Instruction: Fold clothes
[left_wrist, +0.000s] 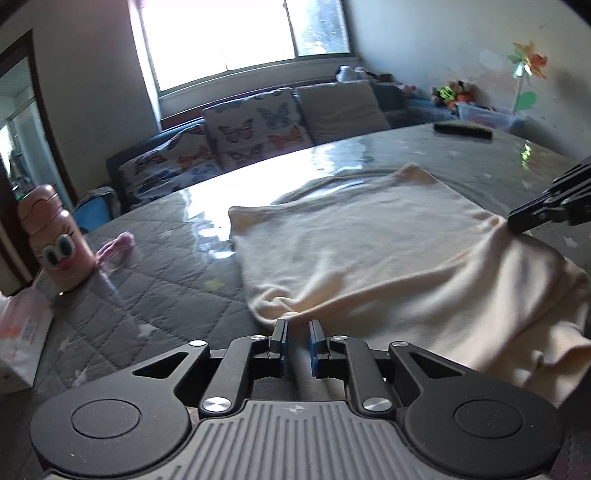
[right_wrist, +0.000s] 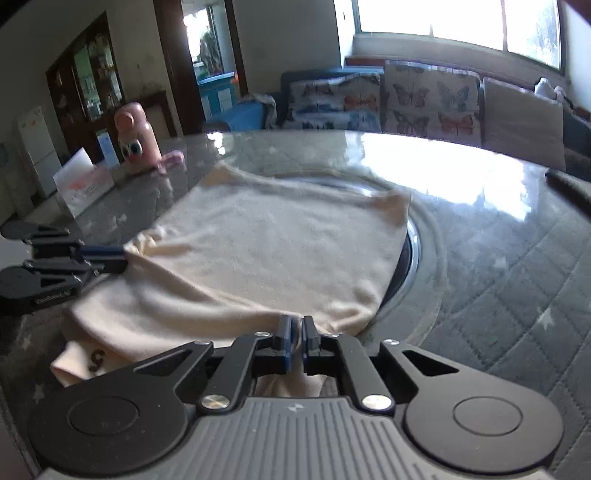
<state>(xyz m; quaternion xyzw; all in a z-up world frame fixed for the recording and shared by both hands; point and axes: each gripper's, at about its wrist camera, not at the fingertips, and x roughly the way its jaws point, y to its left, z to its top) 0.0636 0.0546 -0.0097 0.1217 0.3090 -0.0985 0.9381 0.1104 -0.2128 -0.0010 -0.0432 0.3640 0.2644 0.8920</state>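
Left gripper (left_wrist: 297, 338) and right gripper (right_wrist: 296, 336) each pinch the cream cloth's (left_wrist: 369, 251) near edge. Pink bottle (left_wrist: 55, 240) stands left, black remote (left_wrist: 463, 130) far right.

We are in a home living room: a dark sofa with butterfly-print cushions (left_wrist: 255, 133) under a bright window (left_wrist: 243, 37), soft toys (left_wrist: 452, 92) along the wall.

Open quilted tabletop (left_wrist: 155, 266) left of garment (left_wrist: 369, 258); blocked farther left by pink bottle (left_wrist: 55, 240) and paper box (left_wrist: 22, 332).
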